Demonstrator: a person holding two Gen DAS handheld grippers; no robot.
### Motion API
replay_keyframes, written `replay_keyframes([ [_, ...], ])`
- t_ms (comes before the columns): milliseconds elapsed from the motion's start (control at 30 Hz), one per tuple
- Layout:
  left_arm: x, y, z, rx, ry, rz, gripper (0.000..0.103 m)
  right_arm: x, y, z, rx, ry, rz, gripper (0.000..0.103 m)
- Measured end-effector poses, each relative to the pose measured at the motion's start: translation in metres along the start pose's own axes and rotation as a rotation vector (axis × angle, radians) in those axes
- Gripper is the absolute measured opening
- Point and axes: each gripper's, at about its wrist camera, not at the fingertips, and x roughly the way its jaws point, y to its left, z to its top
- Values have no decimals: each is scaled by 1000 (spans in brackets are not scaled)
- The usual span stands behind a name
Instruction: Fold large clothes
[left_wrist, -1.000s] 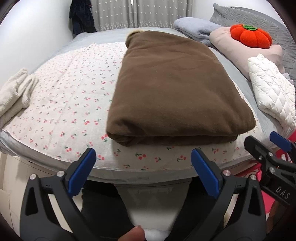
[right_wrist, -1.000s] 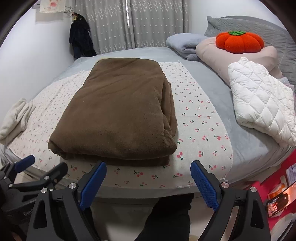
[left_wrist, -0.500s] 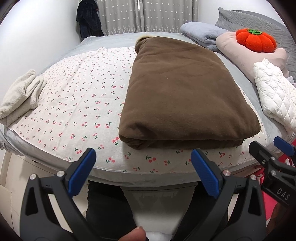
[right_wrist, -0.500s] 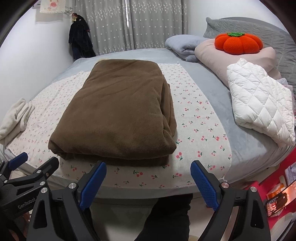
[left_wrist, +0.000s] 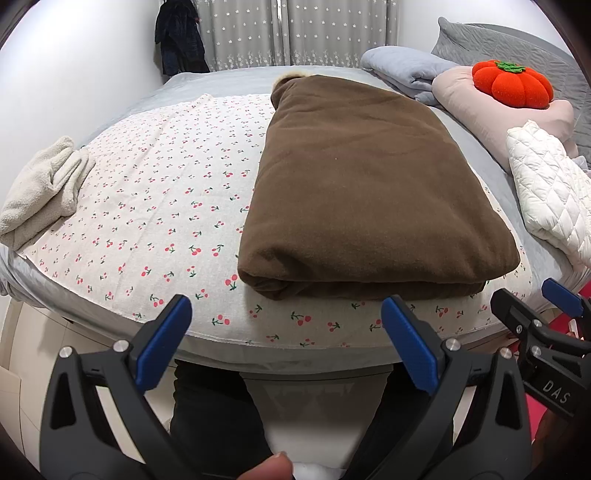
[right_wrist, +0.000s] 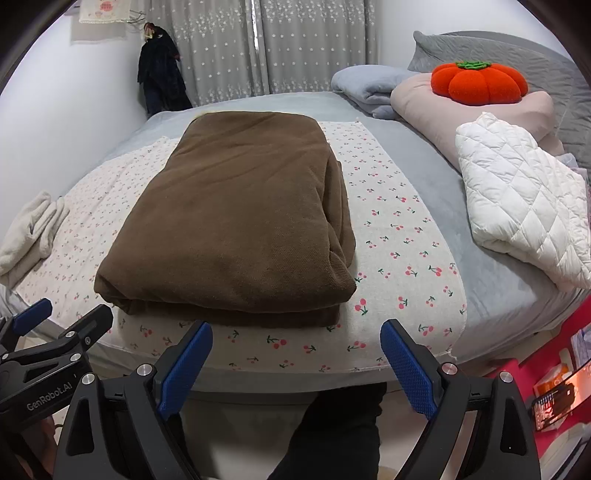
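Note:
A large brown garment (left_wrist: 365, 192) lies folded into a thick rectangle on the cherry-print sheet (left_wrist: 155, 206) of the bed; it also shows in the right wrist view (right_wrist: 236, 221). My left gripper (left_wrist: 284, 325) is open and empty, held off the bed's near edge, just short of the fold's near left corner. My right gripper (right_wrist: 295, 354) is open and empty, off the near edge by the fold's near right corner. Each gripper shows at the edge of the other's view: the right one (left_wrist: 535, 325) and the left one (right_wrist: 55, 332).
A cream towel (left_wrist: 40, 188) lies at the bed's left edge. A white quilted jacket (right_wrist: 517, 199), pink pillow (right_wrist: 469, 110) with an orange pumpkin cushion (right_wrist: 476, 83) and grey blanket (right_wrist: 369, 85) lie at the right. A dark coat (right_wrist: 160, 74) hangs by the curtains.
Both grippers stay open. The left view has shifted so the garment sits further right and nearer; the right view has moved slightly closer to the bed edge.

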Motion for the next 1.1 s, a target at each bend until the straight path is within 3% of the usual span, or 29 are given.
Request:
replay_keyframes([
  [1100,17,9,0,-16,44,-28,102,7,5,0,-11,11,10,94],
])
